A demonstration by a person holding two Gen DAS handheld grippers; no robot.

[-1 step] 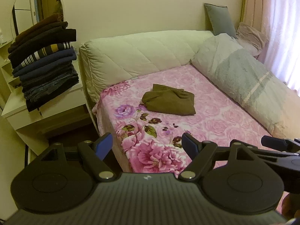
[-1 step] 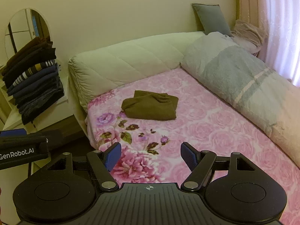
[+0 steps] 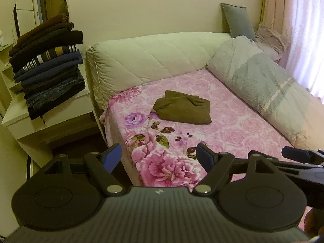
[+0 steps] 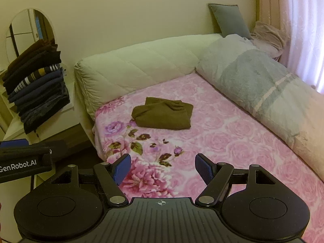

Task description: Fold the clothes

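A folded olive-brown garment [image 3: 183, 110] lies on the pink floral bed sheet [image 3: 232, 129]; it also shows in the right wrist view [image 4: 163, 115]. My left gripper [image 3: 159, 158] is open and empty, held over the bed's near corner, well short of the garment. My right gripper [image 4: 162, 169] is open and empty, also above the sheet's near edge. The right gripper's fingertip [image 3: 299, 155] shows at the right edge of the left wrist view. The left gripper's body [image 4: 24, 160] shows at the left of the right wrist view.
A tall stack of folded dark clothes [image 3: 48, 66] sits on a white dresser [image 3: 50, 119] left of the bed, before an oval mirror [image 3: 42, 10]. A cream quilted headboard [image 3: 151, 58], a rolled grey-and-white duvet [image 3: 269, 93] and a grey pillow [image 3: 239, 22] border the bed.
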